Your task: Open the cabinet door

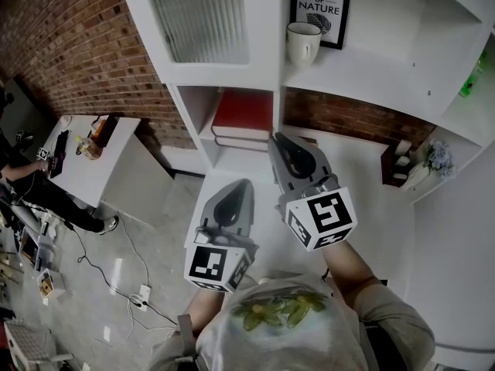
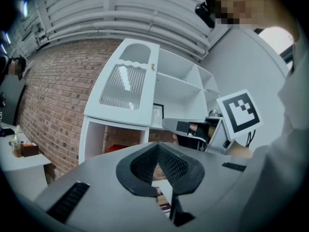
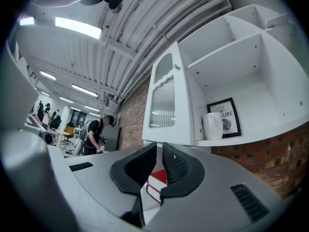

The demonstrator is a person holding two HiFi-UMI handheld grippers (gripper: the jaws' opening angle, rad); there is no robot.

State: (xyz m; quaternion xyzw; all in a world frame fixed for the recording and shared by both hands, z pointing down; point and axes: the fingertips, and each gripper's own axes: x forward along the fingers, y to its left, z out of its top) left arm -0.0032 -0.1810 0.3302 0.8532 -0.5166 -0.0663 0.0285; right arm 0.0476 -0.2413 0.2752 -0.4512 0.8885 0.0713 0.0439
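Two grippers hang in front of a white cabinet [image 1: 267, 76], neither touching it. The left gripper [image 1: 241, 192] has its dark ribbed jaws closed tip to tip with nothing between them. The right gripper [image 1: 280, 147], held a little higher and nearer the shelves, has its jaws drawn almost together, with only a thin slit showing and nothing caught in it.

The cabinet door [image 1: 205, 18] covers the upper left compartment, above and to the left of both grippers. It is a tall white panel with a window of vertically ribbed glass and, above that, a recessed arched panel. A small brass-coloured knob [image 2: 152, 67] sits high on the edge next to the open shelves. From these views the door appears to lie closed against its frame.

Just right of the door, on an open shelf, a white mug [image 1: 303, 42] stands in front of a framed print [image 1: 319, 10]. Below the door, red books [image 1: 243, 110] lie flat in an open compartment. A brick wall [image 1: 77, 45] runs off to the left of the cabinet
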